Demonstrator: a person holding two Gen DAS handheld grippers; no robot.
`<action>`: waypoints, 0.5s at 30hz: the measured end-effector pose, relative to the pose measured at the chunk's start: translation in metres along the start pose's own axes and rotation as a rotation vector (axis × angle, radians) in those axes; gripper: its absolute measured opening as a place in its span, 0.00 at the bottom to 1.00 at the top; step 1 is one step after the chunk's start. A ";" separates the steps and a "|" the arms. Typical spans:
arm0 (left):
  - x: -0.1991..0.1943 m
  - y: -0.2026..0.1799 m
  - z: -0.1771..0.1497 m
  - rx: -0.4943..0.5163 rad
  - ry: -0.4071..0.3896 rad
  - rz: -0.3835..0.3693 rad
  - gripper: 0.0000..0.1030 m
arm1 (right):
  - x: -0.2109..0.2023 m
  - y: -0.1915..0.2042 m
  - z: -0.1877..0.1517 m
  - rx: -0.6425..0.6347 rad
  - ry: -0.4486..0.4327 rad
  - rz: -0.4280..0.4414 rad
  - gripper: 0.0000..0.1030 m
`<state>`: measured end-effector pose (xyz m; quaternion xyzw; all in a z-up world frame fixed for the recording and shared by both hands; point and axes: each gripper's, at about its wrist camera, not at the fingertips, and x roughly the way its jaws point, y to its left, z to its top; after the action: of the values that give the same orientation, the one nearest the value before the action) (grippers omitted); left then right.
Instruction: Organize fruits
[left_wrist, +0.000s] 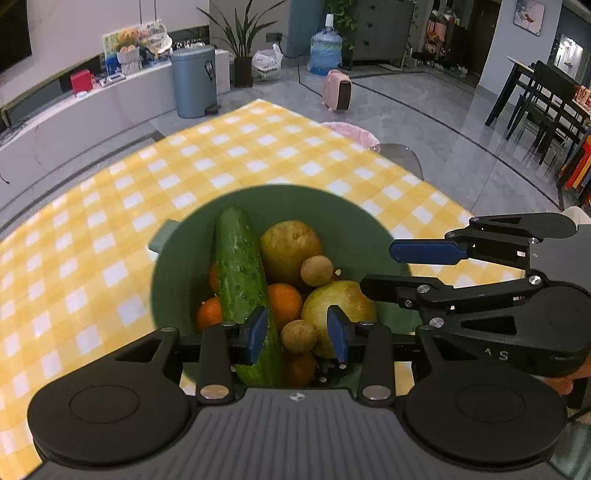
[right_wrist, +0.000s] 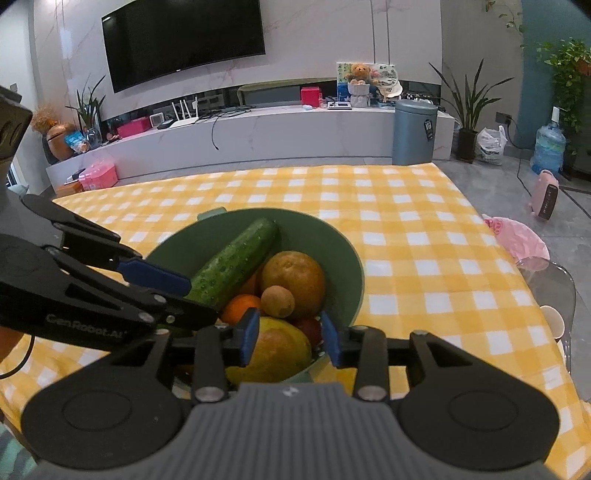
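A green bowl (left_wrist: 354, 221) (right_wrist: 343, 258) stands on the yellow checked tablecloth. It holds a cucumber (left_wrist: 238, 266) (right_wrist: 236, 256), a large yellow-brown fruit (left_wrist: 290, 247), oranges (left_wrist: 284, 301) (right_wrist: 240, 308), small brown round fruits (left_wrist: 316, 270) (right_wrist: 277, 301) and a pale green-yellow fruit (left_wrist: 343, 299). My left gripper (left_wrist: 298, 334) (right_wrist: 201, 300) hovers open over the bowl's near side; a small brown fruit (left_wrist: 298, 336) lies below the gap, untouched. My right gripper (right_wrist: 290, 338) (left_wrist: 395, 269) comes in from the right, open above a yellow-orange fruit (right_wrist: 280, 350), holding nothing.
The tablecloth (left_wrist: 110, 221) (right_wrist: 424, 240) runs beyond the bowl on all sides. A pink bag (right_wrist: 521, 240) sits on a clear chair at the table's right edge. On the floor behind stand a blue bin (right_wrist: 413, 133), a pink heater (left_wrist: 337, 90) and a water jug (left_wrist: 325, 53).
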<state>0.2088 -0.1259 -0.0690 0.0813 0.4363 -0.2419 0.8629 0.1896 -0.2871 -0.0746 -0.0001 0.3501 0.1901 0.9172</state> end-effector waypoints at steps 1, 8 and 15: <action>-0.009 -0.001 0.001 0.004 -0.014 0.009 0.43 | -0.005 0.000 0.003 -0.005 -0.009 -0.003 0.37; -0.088 -0.002 0.006 -0.028 -0.190 0.167 0.56 | -0.067 0.001 0.031 0.033 -0.144 -0.029 0.57; -0.161 -0.021 -0.008 -0.066 -0.368 0.324 0.85 | -0.136 0.025 0.044 0.009 -0.250 -0.048 0.79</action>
<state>0.1118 -0.0857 0.0546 0.0766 0.2608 -0.0969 0.9575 0.1163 -0.3051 0.0490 0.0192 0.2338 0.1649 0.9580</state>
